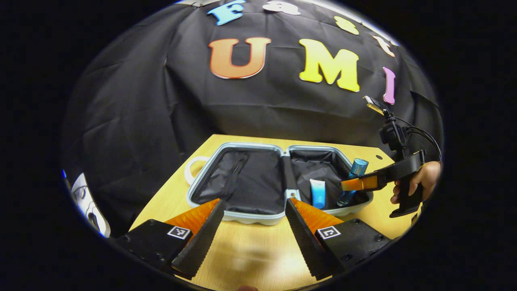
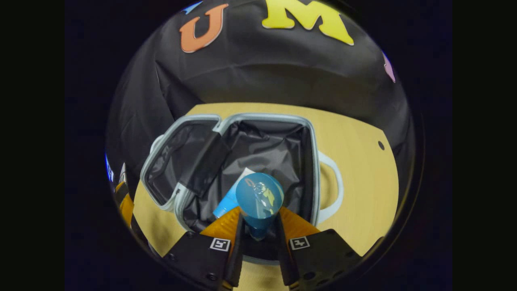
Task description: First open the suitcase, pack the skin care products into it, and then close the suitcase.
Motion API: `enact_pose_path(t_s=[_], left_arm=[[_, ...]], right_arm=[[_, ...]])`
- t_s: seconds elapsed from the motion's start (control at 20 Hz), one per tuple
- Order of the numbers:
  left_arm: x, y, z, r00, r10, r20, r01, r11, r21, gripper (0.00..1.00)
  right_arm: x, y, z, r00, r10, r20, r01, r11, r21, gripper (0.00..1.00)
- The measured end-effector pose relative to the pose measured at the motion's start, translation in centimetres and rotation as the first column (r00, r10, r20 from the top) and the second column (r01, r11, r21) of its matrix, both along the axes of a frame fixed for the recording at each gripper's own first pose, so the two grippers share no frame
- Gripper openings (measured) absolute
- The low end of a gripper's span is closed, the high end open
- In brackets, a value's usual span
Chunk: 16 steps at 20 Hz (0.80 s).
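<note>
While the suitcase (image 1: 258,182) lies open on the wooden surface (image 1: 242,250), a blue bottle (image 2: 258,200) is held in the jaws of the right gripper (image 2: 258,236), clamped on its neck, over the right-hand half. A small blue-and-white tube (image 1: 318,193) already rests in that half. The left gripper (image 1: 254,206) is held near the front rim, jaws apart and empty. If released while tilted, the bottle could topple against the tube or catch the rim and later block closing.
</note>
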<state>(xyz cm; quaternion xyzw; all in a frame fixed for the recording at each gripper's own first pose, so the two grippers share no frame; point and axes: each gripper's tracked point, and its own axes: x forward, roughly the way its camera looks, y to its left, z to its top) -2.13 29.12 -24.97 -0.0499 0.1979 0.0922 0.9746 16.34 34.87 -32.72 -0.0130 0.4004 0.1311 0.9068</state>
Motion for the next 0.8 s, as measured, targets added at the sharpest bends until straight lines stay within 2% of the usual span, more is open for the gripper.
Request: enact_pose_path(t_s=[0.2,0.35,0.5,0.65,0.7,0.75,0.8], left_arm=[[-1.5,2.6,-0.9,0.998,0.066,-0.021,-0.066,0.998,-0.013,0.98],[-1.9,4.3,-1.0,0.995,0.099,-0.028,-0.099,0.995,-0.007,0.98],[-2.4,6.1,-2.2,0.989,0.131,-0.067,-0.131,0.991,-0.002,0.98],[-2.2,7.3,-3.0,0.984,0.158,-0.081,-0.162,0.986,-0.049,0.98],[-2.2,8.0,-3.1,0.982,0.169,-0.083,-0.174,0.983,-0.058,0.98],[-2.2,8.5,-3.3,0.981,0.176,-0.083,-0.182,0.981,-0.069,0.98],[-2.0,9.2,-3.3,0.979,0.186,-0.082,-0.193,0.978,-0.078,0.98]], right_arm=[[3.2,0.6,-0.1,0.998,-0.061,0.0,0.061,0.997,0.038,0.36],[4.9,0.7,-1.6,0.995,-0.092,-0.027,0.092,0.996,0.017,0.36],[5.3,0.7,-3.5,0.993,-0.103,-0.062,0.102,0.995,-0.009,0.37],[5.4,0.5,-4.0,0.987,-0.141,-0.077,0.14,0.99,-0.01,0.34],[5.4,0.5,-4.1,0.987,-0.141,-0.08,0.14,0.99,-0.015,0.36],[5.4,0.5,-4.1,0.987,-0.138,-0.082,0.137,0.99,-0.024,0.34],[5.4,0.5,-4.1,0.988,-0.136,-0.076,0.134,0.991,-0.032,0.38]])
